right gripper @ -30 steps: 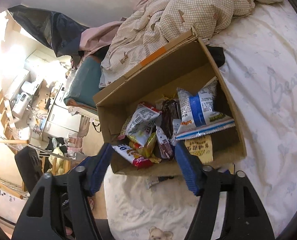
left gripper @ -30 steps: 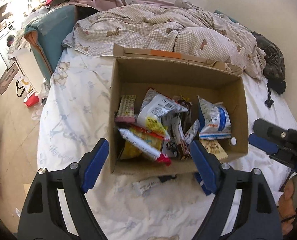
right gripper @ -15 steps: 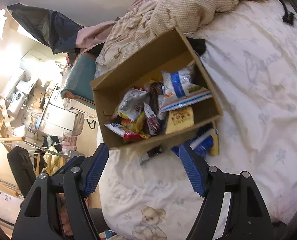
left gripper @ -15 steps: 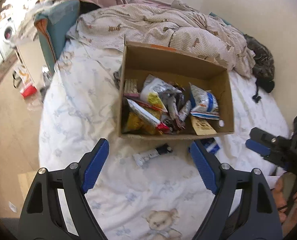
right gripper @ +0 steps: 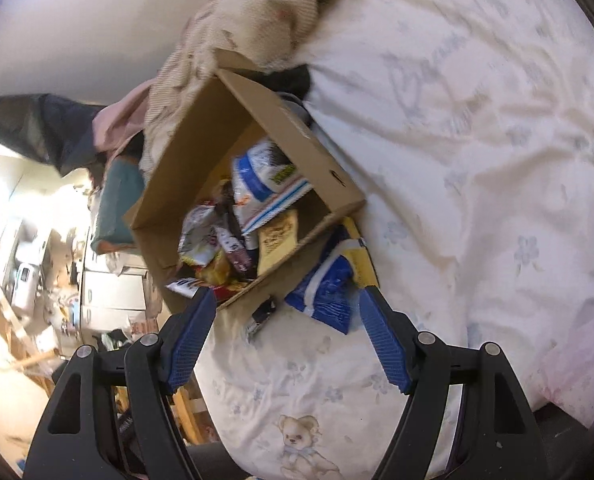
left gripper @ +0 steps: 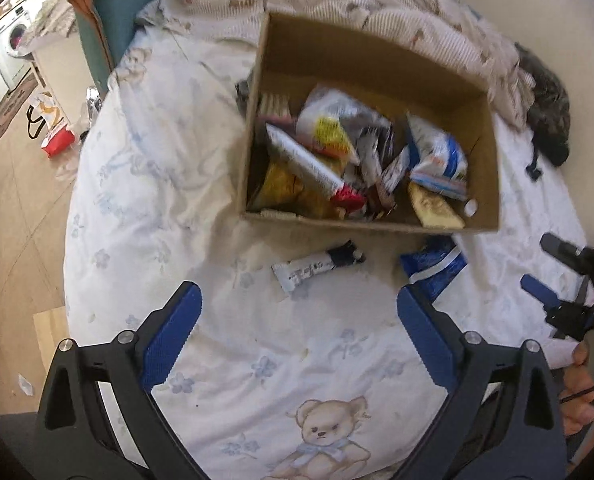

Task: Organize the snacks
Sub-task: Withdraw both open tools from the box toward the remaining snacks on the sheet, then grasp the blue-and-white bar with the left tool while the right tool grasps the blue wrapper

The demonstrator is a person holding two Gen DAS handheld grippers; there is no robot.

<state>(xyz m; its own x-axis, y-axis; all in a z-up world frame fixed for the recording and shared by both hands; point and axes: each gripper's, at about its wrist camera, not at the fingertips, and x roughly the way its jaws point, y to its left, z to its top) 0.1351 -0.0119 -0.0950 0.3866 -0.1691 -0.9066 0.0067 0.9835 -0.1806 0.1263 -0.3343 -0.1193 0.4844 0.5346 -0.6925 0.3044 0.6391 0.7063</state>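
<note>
Cardboard box (left gripper: 371, 62) of snacks on the bed (left gripper: 157, 184), beyond both tools. White-and-black bar (left gripper: 317, 266) just ahead of left tool (left gripper: 297, 304), between its tips' lines, untouched; jaws just widened, empty, pointing steeply down. Blue packet (right gripper: 329, 292) beside box, just ahead of right tool (right gripper: 287, 308): agape, empty, tilted downward.

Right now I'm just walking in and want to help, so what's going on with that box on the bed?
A person holds a tool in each hand over the bed. Neither holds anything. The left tool, whose jaws have just been opening, and the right tool both stand open. The cardboard box is full of snack packets. Two snacks lie outside it on the sheet: a white bar and a blue bag. Neither has been touched yet.
</note>
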